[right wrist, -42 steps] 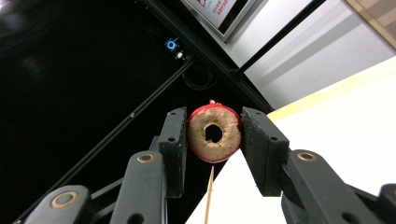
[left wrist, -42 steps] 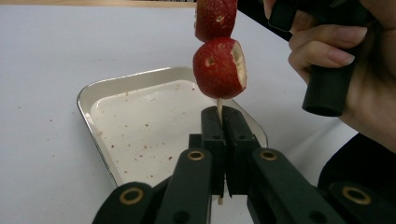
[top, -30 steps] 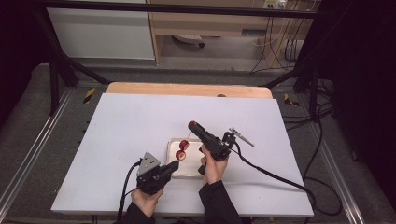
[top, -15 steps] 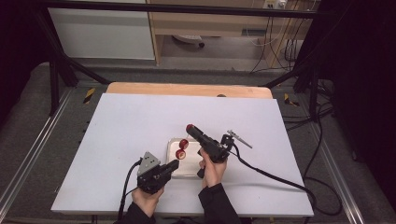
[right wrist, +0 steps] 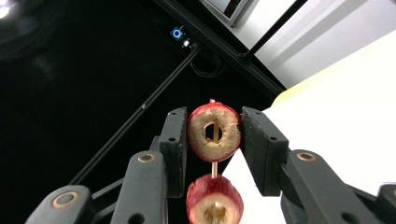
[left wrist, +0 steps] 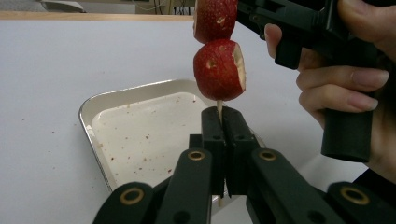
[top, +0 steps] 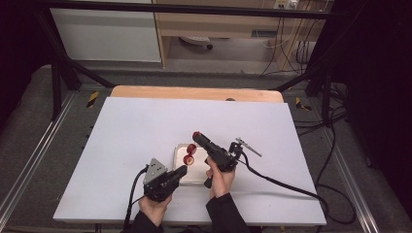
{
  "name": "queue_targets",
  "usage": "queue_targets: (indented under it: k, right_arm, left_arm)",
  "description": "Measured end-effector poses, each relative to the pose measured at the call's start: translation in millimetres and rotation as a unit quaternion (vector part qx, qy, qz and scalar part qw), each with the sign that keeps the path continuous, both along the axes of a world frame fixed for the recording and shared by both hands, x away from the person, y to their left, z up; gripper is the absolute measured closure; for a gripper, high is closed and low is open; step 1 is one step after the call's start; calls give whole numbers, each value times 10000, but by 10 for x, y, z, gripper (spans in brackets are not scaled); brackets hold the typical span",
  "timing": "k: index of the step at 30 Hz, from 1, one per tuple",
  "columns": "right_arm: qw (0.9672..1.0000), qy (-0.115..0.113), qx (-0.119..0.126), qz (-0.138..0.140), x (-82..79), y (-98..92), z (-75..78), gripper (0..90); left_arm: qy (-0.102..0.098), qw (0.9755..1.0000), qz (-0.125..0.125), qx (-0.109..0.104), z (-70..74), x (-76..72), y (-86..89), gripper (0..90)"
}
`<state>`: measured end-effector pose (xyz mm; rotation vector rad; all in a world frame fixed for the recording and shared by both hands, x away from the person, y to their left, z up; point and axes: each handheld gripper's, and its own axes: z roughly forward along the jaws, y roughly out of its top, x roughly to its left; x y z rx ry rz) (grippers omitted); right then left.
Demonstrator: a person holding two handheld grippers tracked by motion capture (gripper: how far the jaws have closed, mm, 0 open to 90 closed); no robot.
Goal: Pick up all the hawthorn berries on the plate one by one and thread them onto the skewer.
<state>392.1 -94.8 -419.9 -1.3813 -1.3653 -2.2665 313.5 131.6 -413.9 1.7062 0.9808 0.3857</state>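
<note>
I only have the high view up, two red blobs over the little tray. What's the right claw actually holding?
Observer: The right claw is shut on the top fruit piece, a red ring with a hollow core, one black pad on each side.
Operator: And the left one?
Observer: The left claw is shut on the thin wooden skewer just under the lower fruit piece.
Operator: Are both pieces on one stick?
Observer: Yes, the skewer shows through the top piece's hollow core and runs down into the lower piece.
Operator: Anything in the tray?
Observer: The tray holds only scattered red specks.
</note>
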Motion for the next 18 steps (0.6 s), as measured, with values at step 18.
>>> queue_targets:
  k: [18]
  right_arm:
    - [9908,-451,-1268,169,-33,-113,158,400]
  left_arm:
    - [83,9999,-67,87,-22,69,119,883]
